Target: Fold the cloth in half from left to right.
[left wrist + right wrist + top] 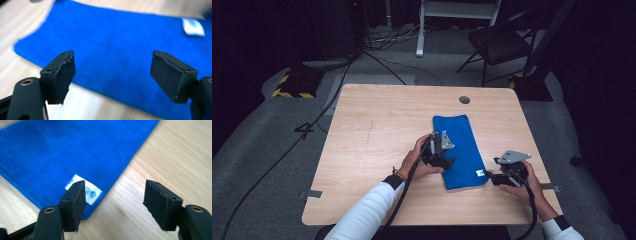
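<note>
Cloth (460, 150) folded flat on table (372, 135); right gripper view reveals label (83, 188); both tongs (112, 75) (115, 202) gaping, empty.

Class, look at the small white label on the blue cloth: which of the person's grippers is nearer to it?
Right. The right gripper hovers open at the cloth's near corner, one jaw right beside the white label. The left gripper hovers over the cloth's opposite long edge.

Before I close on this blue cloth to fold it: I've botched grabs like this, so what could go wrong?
The right gripper straddles the corner of the blue cloth by its white label; it might pinch only the label or slip off. The left gripper, open over the long edge, could bunch the cloth.
</note>
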Demonstrator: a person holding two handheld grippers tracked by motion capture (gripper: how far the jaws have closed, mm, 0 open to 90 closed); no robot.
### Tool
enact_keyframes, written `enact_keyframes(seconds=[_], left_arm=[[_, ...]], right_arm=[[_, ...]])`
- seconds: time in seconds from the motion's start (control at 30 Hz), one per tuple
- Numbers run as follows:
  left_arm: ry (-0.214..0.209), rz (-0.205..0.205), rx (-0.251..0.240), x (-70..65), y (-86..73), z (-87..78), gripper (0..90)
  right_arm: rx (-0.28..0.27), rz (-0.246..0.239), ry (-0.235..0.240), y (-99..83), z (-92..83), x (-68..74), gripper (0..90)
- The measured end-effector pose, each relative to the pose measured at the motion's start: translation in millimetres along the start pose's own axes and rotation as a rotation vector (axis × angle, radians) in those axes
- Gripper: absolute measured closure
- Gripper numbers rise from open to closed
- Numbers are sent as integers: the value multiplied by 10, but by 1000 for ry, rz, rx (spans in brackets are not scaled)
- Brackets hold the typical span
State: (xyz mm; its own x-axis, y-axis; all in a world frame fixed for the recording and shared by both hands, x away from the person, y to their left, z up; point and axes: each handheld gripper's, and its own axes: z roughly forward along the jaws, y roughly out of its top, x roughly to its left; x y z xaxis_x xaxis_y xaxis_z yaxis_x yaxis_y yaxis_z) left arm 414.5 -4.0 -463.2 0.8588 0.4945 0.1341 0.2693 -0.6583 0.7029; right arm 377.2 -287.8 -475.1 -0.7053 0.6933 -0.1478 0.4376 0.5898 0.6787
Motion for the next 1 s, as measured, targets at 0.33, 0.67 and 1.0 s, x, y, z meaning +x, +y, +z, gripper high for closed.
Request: enact_keyframes(seconds=[0.33,0.67,1.0], left_arm=[[-61,23,78,-225,-248,-2,177],[-64,18,90,-256,-349,1,188],[-47,29,95,-311,-477,-147,189]], right_arm=[[18,-30,44,-42,86,18,350],[23,-36,75,-49,121,64,356],[20,-44,125,-37,121,176,349]])
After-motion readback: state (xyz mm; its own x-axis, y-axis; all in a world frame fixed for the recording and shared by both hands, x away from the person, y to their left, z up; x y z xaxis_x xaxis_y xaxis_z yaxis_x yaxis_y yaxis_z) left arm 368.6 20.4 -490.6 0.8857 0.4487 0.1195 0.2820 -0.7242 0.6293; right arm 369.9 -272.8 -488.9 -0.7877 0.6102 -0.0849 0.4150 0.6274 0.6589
